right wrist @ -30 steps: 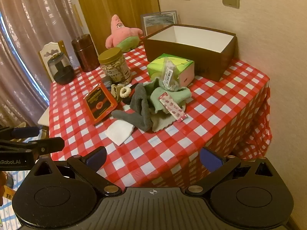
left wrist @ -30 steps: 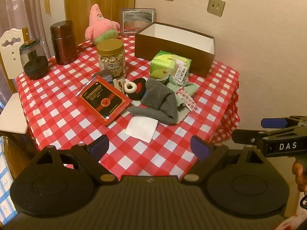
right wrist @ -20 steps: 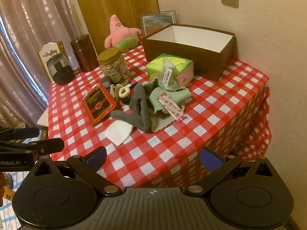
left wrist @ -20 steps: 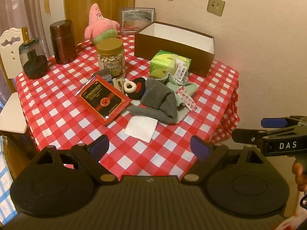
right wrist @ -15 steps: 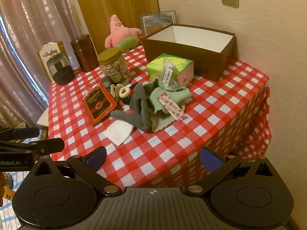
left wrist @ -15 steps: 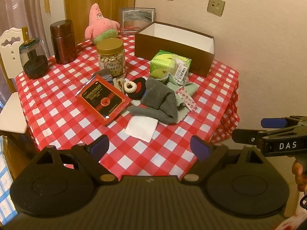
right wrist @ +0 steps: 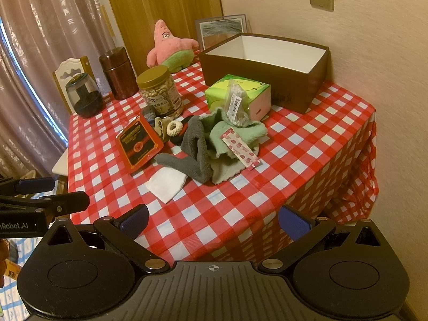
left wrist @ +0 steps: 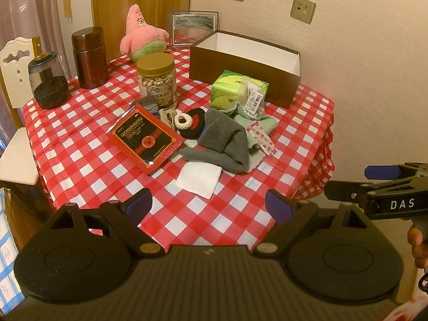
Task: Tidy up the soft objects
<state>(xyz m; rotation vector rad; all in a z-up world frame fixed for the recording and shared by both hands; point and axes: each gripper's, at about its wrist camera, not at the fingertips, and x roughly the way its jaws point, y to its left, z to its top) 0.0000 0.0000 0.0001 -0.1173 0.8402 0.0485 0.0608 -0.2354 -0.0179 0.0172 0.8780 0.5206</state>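
A grey towel (left wrist: pixel 224 141) (right wrist: pixel 195 147) lies mid-table over a light green cloth (left wrist: pixel 256 123) (right wrist: pixel 235 133). A folded white cloth (left wrist: pixel 199 178) (right wrist: pixel 167 183) lies in front of them. A pink starfish plush (left wrist: pixel 140 36) (right wrist: pixel 171 46) sits at the back. An open brown box (left wrist: pixel 246 64) (right wrist: pixel 267 67) with a white inside stands at the back right. My left gripper (left wrist: pixel 208 206) is open and empty before the table's near edge. My right gripper (right wrist: pixel 214 220) is open and empty, also short of the table.
On the red checked tablecloth (left wrist: pixel 80 144) stand a nut jar (left wrist: pixel 157 80), a brown canister (left wrist: pixel 89 57), a dark glass jar (left wrist: pixel 48 80), a green tissue box (left wrist: pixel 235 89), a red packet (left wrist: pixel 145 140), a white scrunchie (left wrist: pixel 183 121) and a picture frame (left wrist: pixel 192 28). A white chair (left wrist: pixel 16 85) stands left.
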